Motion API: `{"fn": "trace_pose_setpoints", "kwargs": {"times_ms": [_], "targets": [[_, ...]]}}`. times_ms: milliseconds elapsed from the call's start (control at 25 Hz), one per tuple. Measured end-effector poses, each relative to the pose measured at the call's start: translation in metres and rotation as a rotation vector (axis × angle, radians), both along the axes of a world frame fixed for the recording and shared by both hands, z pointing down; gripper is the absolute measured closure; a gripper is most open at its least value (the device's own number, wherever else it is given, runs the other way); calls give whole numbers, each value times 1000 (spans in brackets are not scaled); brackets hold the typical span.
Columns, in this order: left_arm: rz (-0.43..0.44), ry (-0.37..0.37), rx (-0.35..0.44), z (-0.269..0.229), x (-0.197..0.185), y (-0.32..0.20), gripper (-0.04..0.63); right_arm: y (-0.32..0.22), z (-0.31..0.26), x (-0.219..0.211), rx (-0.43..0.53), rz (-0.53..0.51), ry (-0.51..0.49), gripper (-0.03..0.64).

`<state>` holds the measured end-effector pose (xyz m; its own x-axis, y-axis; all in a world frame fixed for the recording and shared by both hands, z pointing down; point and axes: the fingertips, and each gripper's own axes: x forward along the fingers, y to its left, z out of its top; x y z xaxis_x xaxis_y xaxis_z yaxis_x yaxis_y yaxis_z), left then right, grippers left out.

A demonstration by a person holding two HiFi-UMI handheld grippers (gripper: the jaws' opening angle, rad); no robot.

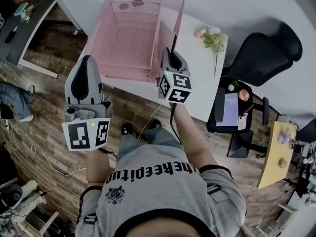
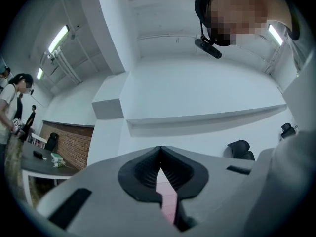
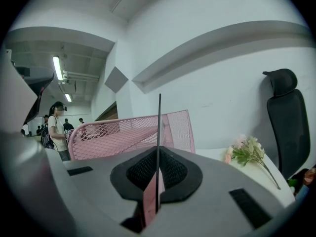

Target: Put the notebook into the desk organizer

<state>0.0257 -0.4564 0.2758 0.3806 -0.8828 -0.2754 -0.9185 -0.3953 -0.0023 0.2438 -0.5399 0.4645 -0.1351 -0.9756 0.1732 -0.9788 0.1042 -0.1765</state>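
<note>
Right gripper (image 3: 158, 154) clamps notebook (image 3: 150, 199) — upright, edge-on.

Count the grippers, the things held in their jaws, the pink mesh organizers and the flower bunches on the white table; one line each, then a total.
Grippers: 2, left gripper and right gripper
Held in jaws: 1, the notebook, by the right gripper
Pink mesh organizers: 1, the desk organizer
Flower bunches on the white table: 1
Total: 5
</note>
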Motion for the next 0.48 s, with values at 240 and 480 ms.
{"fn": "trace_pose_setpoints", "kwargs": {"times_ms": [240, 480], "targets": [[-53, -8, 0, 1, -5, 10, 592, -14, 9, -2, -18, -10, 17, 607], [-91, -16, 0, 1, -10, 17, 592, -31, 22, 3, -44, -26, 12, 607]]}}
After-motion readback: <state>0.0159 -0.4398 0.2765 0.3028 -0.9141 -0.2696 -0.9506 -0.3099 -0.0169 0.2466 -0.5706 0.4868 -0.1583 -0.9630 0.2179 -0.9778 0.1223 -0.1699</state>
